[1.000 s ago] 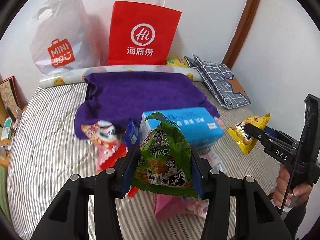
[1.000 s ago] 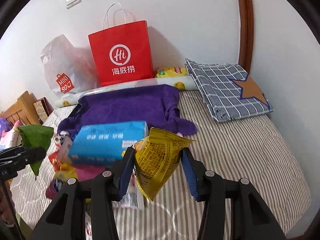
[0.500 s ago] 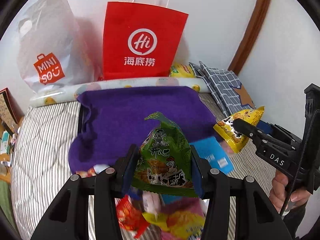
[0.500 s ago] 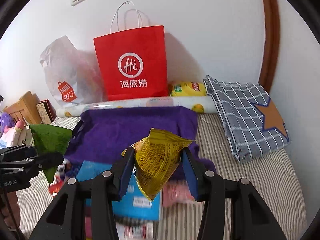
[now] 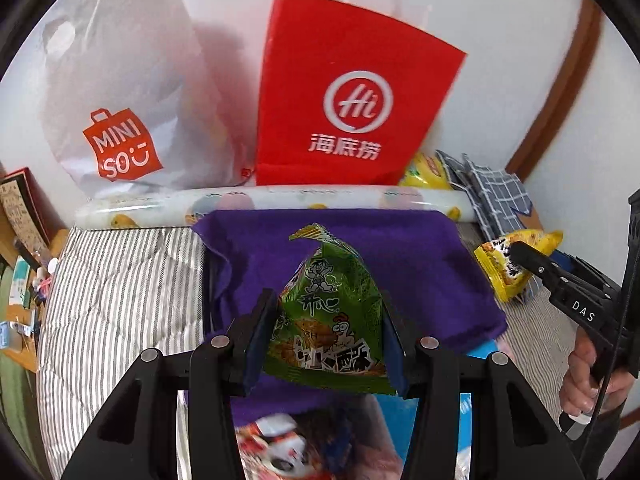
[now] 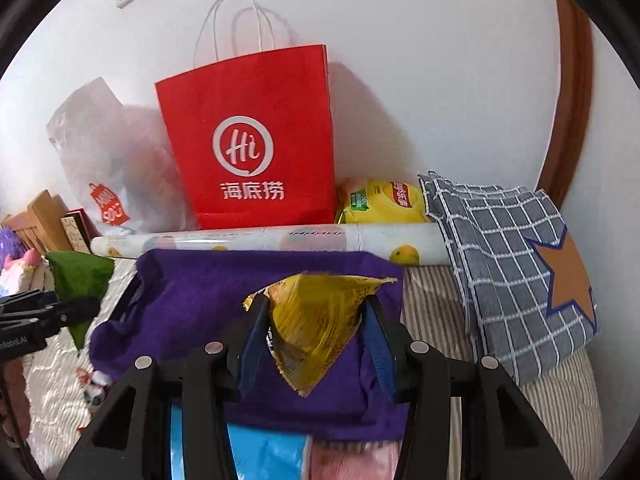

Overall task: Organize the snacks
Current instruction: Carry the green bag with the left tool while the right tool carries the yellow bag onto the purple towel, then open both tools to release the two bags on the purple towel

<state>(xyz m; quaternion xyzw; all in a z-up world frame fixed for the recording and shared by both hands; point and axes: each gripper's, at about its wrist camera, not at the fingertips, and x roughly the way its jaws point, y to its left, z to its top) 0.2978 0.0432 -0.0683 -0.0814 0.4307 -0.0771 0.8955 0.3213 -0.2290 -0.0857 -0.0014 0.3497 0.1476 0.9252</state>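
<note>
Hand (image 5: pixel 592 376) seen at 4 o'clock only from left wrist. Left gripper (image 5: pixel 328 336) clamped on green packet (image 5: pixel 332 320); right gripper (image 6: pixel 314 336) clamped on yellow packet (image 6: pixel 316 328).

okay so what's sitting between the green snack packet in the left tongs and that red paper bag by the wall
In the left wrist view, past the green snack packet comes the purple towel, then a fruit-printed roll lying along the foot of the red paper bag.

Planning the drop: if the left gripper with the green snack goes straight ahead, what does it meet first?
Probably the purple cloth below its line, then the red paper bag at the wall; depth is unclear.
</note>
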